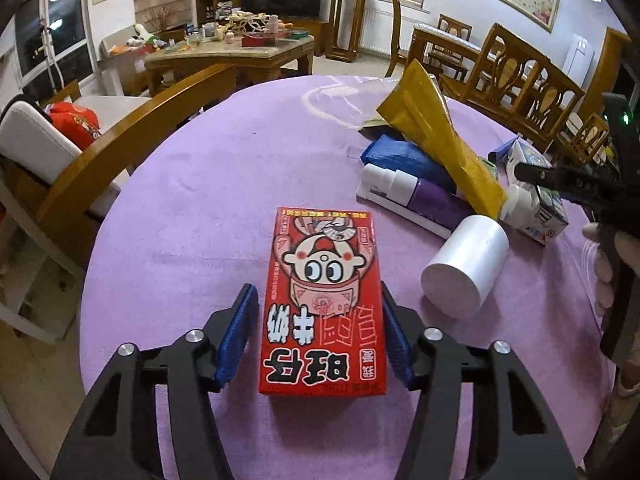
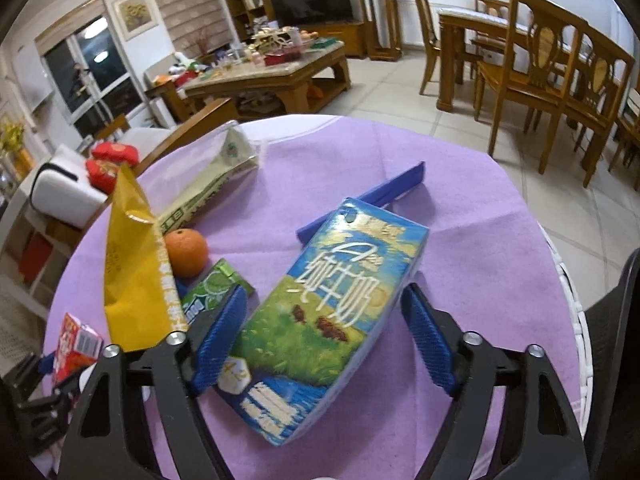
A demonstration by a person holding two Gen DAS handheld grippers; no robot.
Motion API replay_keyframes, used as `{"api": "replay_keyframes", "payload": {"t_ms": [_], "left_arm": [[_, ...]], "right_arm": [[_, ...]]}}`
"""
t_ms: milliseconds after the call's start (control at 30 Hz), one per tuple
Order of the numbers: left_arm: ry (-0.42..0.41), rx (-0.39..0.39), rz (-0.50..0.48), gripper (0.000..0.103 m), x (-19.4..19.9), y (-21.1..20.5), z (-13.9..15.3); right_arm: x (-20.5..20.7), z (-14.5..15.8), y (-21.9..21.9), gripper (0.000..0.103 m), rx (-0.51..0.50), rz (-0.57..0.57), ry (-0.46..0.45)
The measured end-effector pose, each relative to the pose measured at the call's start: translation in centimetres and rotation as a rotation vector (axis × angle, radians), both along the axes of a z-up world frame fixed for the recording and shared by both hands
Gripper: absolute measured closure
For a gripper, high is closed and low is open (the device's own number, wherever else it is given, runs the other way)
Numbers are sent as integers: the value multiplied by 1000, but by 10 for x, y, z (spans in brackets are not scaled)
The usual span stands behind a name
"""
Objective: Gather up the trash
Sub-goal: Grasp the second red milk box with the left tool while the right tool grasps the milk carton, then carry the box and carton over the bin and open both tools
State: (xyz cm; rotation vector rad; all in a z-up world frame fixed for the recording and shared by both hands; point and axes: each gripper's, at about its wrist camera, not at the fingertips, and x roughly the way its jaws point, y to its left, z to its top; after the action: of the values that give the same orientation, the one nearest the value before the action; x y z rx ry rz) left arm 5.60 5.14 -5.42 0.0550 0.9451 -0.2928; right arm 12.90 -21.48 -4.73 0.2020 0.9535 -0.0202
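A red milk box [image 1: 324, 300] with a cartoon face lies flat on the purple tablecloth [image 1: 200, 200]. My left gripper [image 1: 318, 291] straddles it: the right pad meets the box edge, while a sliver of cloth shows beside the left pad [image 1: 236, 336]. A blue-and-green milk carton [image 2: 332, 320] lies tilted between the jaws of my right gripper [image 2: 325, 291]; its left pad [image 2: 220, 340] overlaps the carton's edge and the right pad stands off it. The left wrist view shows that carton [image 1: 540, 208] and the right gripper's black frame at the right edge.
Piled on the cloth are a yellow bag [image 1: 436, 136], a white cylinder [image 1: 466, 264], a blue packet [image 1: 404, 160], a white bottle [image 1: 520, 208], an orange [image 2: 186, 252] and a green gum pack [image 2: 212, 292]. A wooden chair [image 1: 120, 140] stands left; a white woven rim [image 2: 576, 320] borders the table's right.
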Motion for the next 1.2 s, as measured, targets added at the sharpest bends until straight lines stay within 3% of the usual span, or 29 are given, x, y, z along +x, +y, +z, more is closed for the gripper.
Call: {"api": "replay_keyframes", "payload": {"t_ms": [67, 200, 267, 333, 500, 633, 700, 833, 1200], "left_arm": [[0, -8, 10, 50, 1, 1, 1], [-1, -7, 15, 52, 1, 0, 1], [-1, -4, 15, 52, 1, 0, 1], [0, -9, 15, 52, 1, 0, 1], [6, -49, 18, 52, 2, 5, 2], [3, -89, 16, 52, 2, 10, 2], [-27, -121, 8, 52, -2, 13, 7], [-161, -172, -8, 52, -20, 16, 25], [-305, -291, -107, 52, -56, -33, 63]], "right_arm": [[0, 0, 6, 32, -32, 12, -8], [-1, 1, 20, 53, -127, 43, 1], [-1, -3, 28, 55, -207, 64, 8], [-5, -4, 31, 55, -222, 74, 1], [-18, -3, 15, 55, -117, 71, -39], [-45, 9, 2, 55, 4, 84, -128], [-64, 16, 2, 55, 59, 90, -173], [-102, 32, -9, 55, 167, 99, -276], [-184, 65, -44, 55, 250, 80, -431]]}}
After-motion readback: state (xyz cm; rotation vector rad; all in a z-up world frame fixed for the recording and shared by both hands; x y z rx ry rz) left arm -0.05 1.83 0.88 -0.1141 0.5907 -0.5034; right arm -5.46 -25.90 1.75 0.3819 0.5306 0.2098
